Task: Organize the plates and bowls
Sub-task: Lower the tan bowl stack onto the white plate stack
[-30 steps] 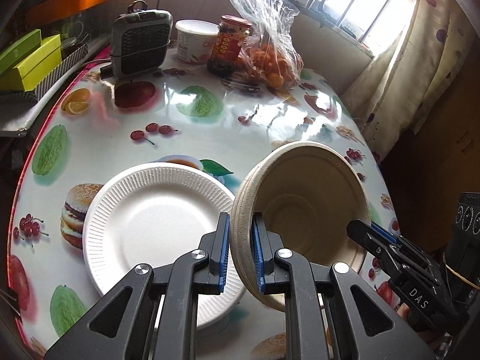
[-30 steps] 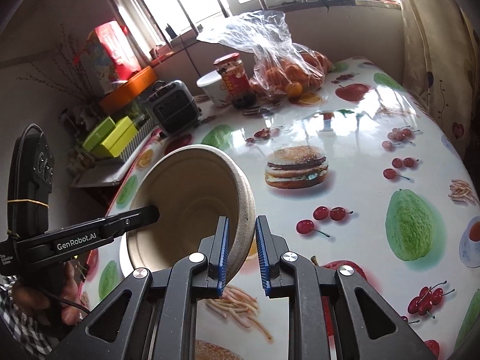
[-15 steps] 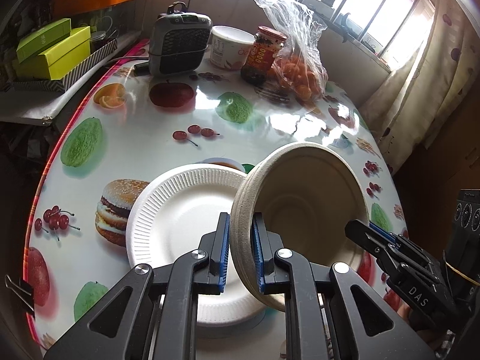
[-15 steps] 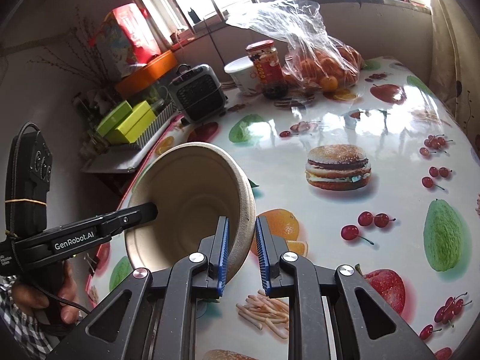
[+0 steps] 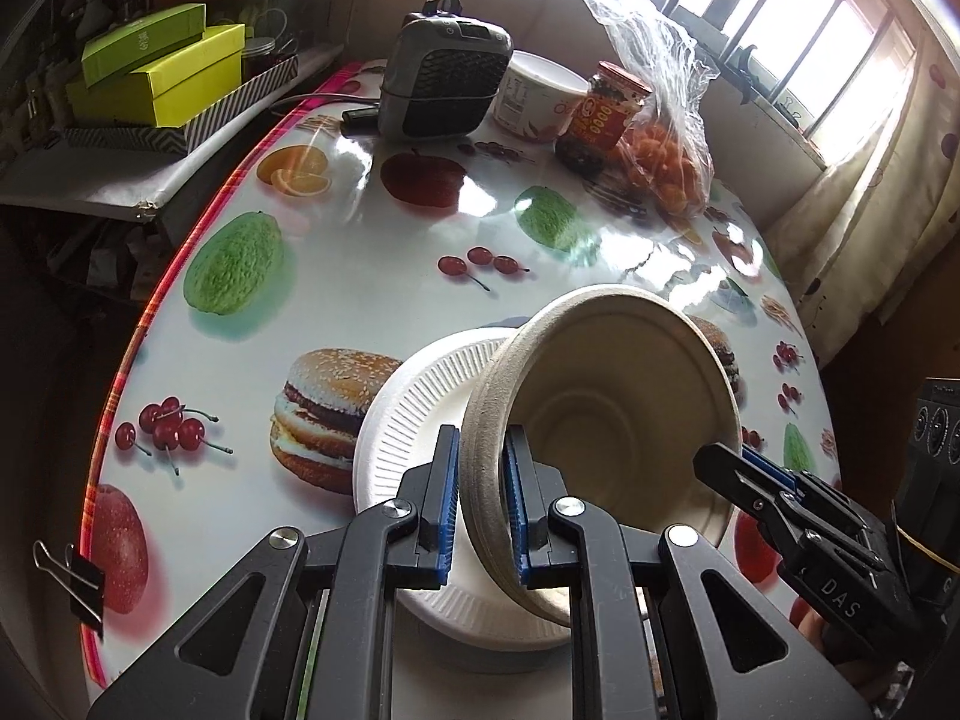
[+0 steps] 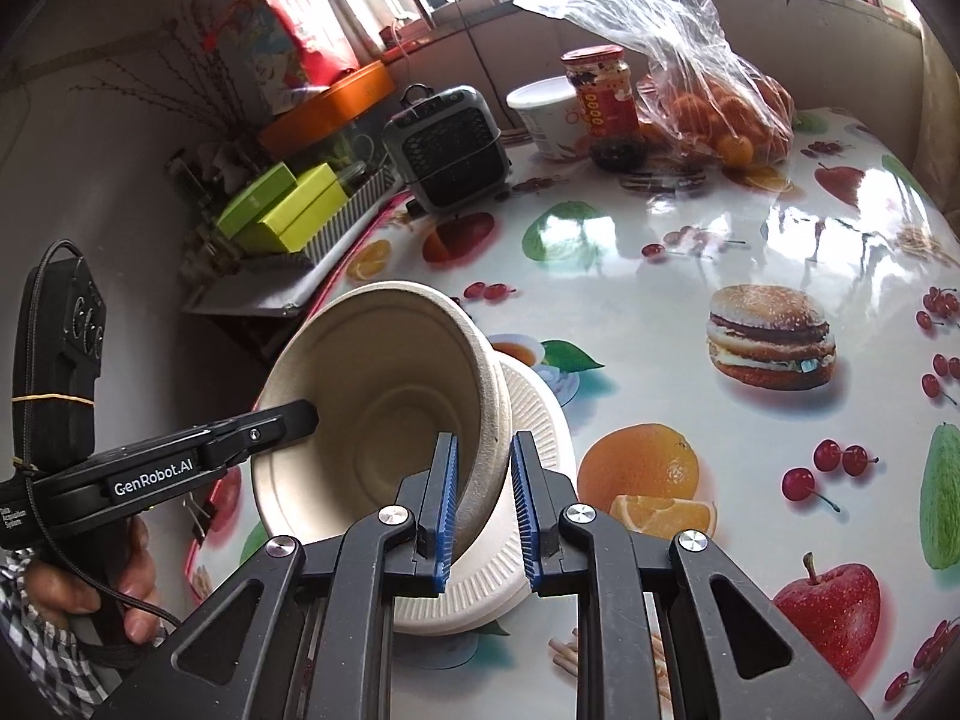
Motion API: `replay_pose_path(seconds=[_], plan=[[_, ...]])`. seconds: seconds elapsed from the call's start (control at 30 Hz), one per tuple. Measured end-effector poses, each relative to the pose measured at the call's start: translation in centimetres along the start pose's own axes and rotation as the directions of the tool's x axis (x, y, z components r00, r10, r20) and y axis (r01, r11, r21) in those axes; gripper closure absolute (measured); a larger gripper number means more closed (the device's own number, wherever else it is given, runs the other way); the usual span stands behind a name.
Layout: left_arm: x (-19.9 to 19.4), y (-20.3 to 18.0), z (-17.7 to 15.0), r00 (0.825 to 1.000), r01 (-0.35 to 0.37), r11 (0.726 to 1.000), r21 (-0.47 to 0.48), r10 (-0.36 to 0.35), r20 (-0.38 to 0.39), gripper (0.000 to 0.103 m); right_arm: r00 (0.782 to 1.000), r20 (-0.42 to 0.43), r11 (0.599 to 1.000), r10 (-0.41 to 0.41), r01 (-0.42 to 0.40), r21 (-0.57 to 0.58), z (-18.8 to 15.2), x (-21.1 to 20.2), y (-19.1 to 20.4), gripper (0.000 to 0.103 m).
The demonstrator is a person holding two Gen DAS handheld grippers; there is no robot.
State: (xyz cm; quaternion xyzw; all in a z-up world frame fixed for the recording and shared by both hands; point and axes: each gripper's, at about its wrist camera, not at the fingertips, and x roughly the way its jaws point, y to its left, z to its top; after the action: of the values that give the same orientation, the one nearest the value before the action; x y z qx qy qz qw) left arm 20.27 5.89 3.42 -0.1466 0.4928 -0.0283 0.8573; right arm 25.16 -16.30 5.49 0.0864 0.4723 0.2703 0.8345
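A beige paper bowl (image 5: 606,420) is tilted on its side above a white ribbed paper plate (image 5: 414,414) that lies on the fruit-print table. My left gripper (image 5: 480,504) is shut on the bowl's rim. My right gripper (image 6: 483,507) straddles the opposite rim of the bowl (image 6: 384,402); its left pad is at the rim, and a gap shows at the right pad. The plate (image 6: 534,426) lies under the bowl. The right gripper (image 5: 744,474) also shows in the left wrist view, and the left gripper (image 6: 300,414) shows in the right wrist view.
At the far side of the table (image 5: 360,276) stand a small grey heater (image 5: 444,84), a white tub (image 5: 540,96), a red-lidded jar (image 5: 600,114) and a plastic bag of oranges (image 5: 666,156). Green boxes (image 5: 156,72) sit on a shelf at the left. A binder clip (image 5: 78,582) grips the table's near edge.
Both grippers have carried the tilted bowl left, over the white plate. The right gripper's jaws have spread wider around the rim.
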Motion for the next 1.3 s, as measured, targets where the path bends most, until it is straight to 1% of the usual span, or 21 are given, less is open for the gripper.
replay_pose_path(seconds=[0.2,0.57,1.0,1.07,1.13,1.3], plan=[[0.8,0.8,-0.1,1.000,-0.005,1.000,-0.007,0.005,-0.026,0.088,1.000,-0.020,1.000,-0.001,0.001,0.002,0.0,0.9,0.3,0.085],[1.6,1.4,0.0,0.999,0.006,1.000,-0.018,-0.007,-0.047,0.088,0.999,-0.044,1.000,-0.016,0.016,0.006,0.1,1.8,0.4,0.084],[1.7,1.7,0.1,0.999,0.026,0.999,-0.023,-0.027,-0.047,0.088,0.999,-0.046,1.000,-0.025,0.026,0.015,0.3,2.0,0.3,0.083],[1.6,1.7,0.1,0.999,0.026,0.999,-0.022,-0.027,-0.044,0.088,0.999,-0.044,1.000,-0.023,0.023,0.016,0.3,2.0,0.3,0.081],[1.6,1.7,0.1,0.999,0.029,0.999,-0.019,-0.030,-0.041,0.086,0.999,-0.038,1.000,-0.019,0.019,0.016,0.3,1.9,0.3,0.074],[1.4,1.5,0.0,0.999,0.031,0.999,-0.019,-0.032,-0.037,0.083,0.999,-0.027,1.000,-0.021,0.021,0.021,0.4,1.7,0.5,0.065]])
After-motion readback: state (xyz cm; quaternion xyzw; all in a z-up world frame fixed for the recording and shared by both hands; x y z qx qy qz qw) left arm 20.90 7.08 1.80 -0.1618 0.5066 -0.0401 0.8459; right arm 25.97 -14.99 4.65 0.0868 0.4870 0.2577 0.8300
